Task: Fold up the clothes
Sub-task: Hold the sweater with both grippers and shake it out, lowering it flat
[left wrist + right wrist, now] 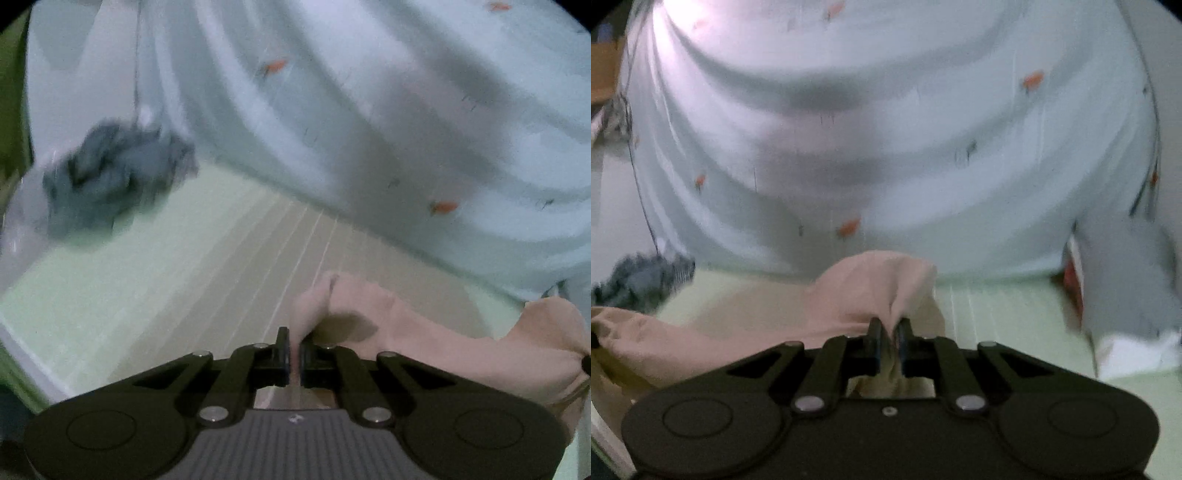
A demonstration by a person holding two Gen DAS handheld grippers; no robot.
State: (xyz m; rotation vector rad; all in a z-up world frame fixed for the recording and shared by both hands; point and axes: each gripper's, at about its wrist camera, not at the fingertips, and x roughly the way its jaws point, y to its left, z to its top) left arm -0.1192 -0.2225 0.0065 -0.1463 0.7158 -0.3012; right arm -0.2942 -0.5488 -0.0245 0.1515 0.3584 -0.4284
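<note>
In the left wrist view, the left gripper (294,352) sat at bottom centre with its jaws nearly closed, pinching a thin edge of the pink cloth (424,332). The cloth ran from the jaws toward the lower right of the frame, bunching into a raised fold at the right edge. It lay on a pale green sheet (129,277), which had a beige band crossed by fine white stripes through the middle. A crumpled grey garment (114,177) lay at middle left, blurred. A white cloth (369,110) with small orange marks filled the upper half of the frame in loose folds.

In the right wrist view, the right gripper (889,341) sat at bottom centre, its jaws drawn close around a gathered tuft of the pink cloth (871,288). The fabric rose into a peak just above the fingertips and trailed away to the lower left. The sheet (1015,325) showed to the right of the gripper. The grey garment (639,280) appeared at middle left. A grey and white item (1126,280) lay at middle right, too blurred to identify. The white cloth (886,129) covered the top of the frame.
</note>
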